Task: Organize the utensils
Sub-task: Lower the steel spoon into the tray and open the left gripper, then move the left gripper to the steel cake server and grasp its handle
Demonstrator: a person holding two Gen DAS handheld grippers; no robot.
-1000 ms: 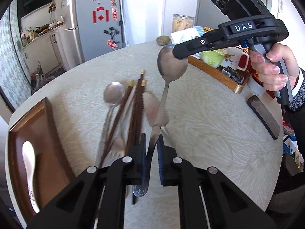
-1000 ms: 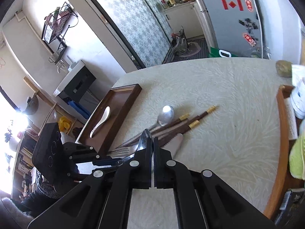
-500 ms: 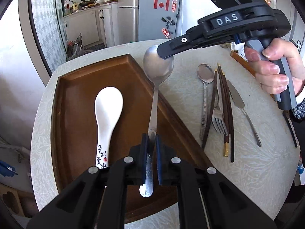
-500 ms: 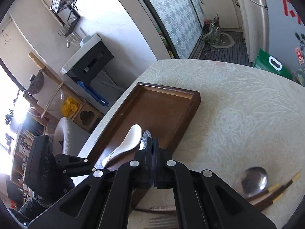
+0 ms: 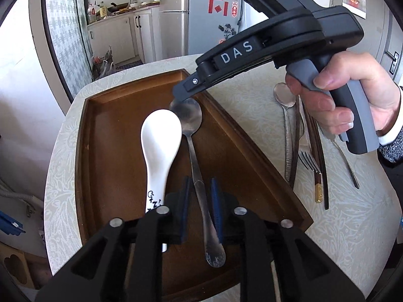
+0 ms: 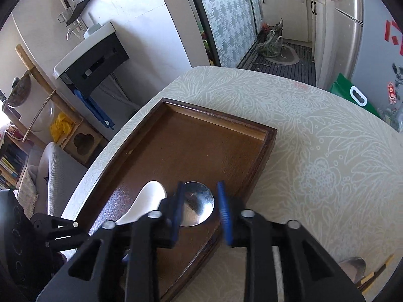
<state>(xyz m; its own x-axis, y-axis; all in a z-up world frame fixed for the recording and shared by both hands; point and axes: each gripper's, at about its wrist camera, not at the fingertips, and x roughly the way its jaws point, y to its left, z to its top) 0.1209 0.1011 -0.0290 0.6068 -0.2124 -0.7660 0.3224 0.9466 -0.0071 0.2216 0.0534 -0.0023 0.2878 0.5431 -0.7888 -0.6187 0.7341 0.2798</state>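
Note:
A steel spoon (image 5: 195, 151) lies in the brown wooden tray (image 5: 105, 136) beside a white ceramic spoon (image 5: 160, 141). My left gripper (image 5: 200, 201) is open, its blue pads on either side of the steel spoon's handle without gripping it. My right gripper (image 6: 201, 206) is open over the spoon's bowl (image 6: 197, 202), and it shows in the left wrist view (image 5: 181, 95) just above that bowl. The white spoon (image 6: 143, 203) also shows in the right wrist view, in the tray (image 6: 216, 115).
On the round patterned table (image 5: 340, 226), right of the tray, lie another steel spoon (image 5: 286, 115), a fork (image 5: 308, 158), dark chopsticks (image 5: 320, 166) and a knife (image 5: 345, 158). A fridge (image 5: 201, 12) stands beyond the table.
Both grippers carried the steel spoon from above the table to the tray, lowered it beside the white spoon, then opened and let it go.

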